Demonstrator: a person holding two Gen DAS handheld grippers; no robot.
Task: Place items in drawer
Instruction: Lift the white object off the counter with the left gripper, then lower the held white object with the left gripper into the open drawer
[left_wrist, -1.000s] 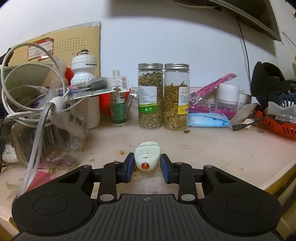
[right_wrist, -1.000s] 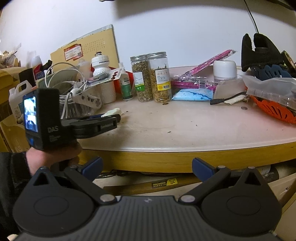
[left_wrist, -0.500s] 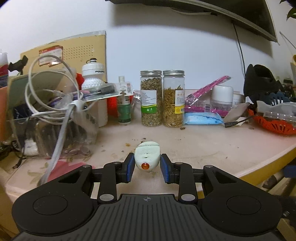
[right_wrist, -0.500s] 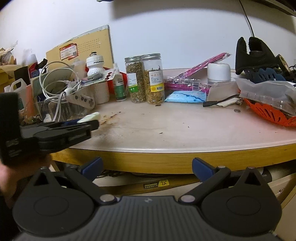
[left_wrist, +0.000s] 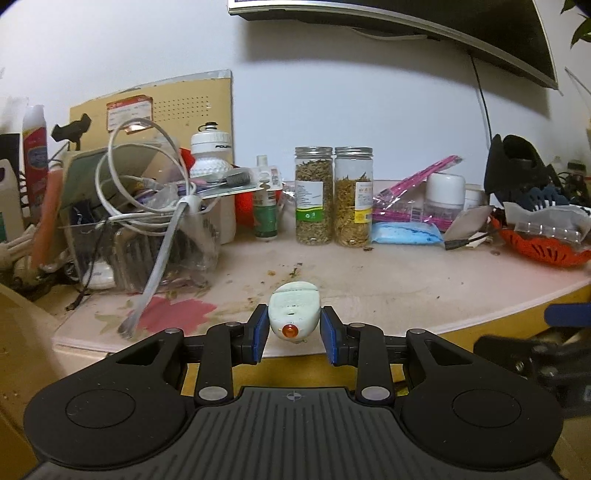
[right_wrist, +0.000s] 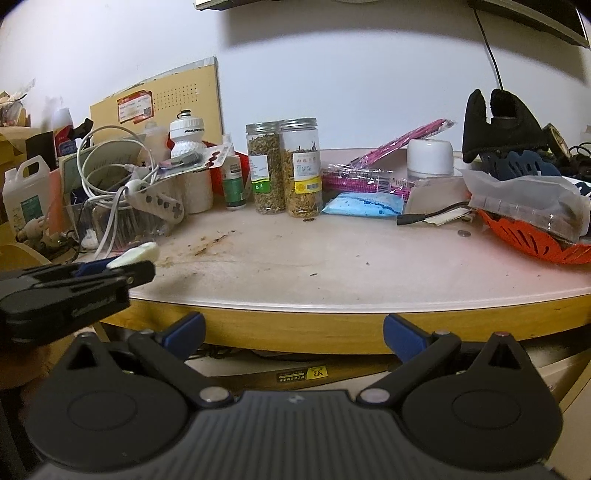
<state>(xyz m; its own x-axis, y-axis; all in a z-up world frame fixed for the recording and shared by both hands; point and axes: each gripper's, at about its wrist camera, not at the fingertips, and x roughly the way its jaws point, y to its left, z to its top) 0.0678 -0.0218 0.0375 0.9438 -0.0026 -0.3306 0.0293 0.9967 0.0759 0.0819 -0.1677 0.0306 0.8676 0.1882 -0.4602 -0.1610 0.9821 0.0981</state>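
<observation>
My left gripper is shut on a small pale green device with an orange button, held in the air at the table's front edge. In the right wrist view the same left gripper shows at the left with the pale device sticking out of its tip. My right gripper is open and empty, below and in front of the table's wooden edge. No drawer is clearly in view.
The round table holds two herb jars, a green bottle, a clear bin of white cables, a blue packet, pink packets, a white jar and an orange basket at the right.
My left gripper has pulled back and up from the tabletop with the pale device, past the table's front edge. My right gripper has stayed open, shifting slightly.
</observation>
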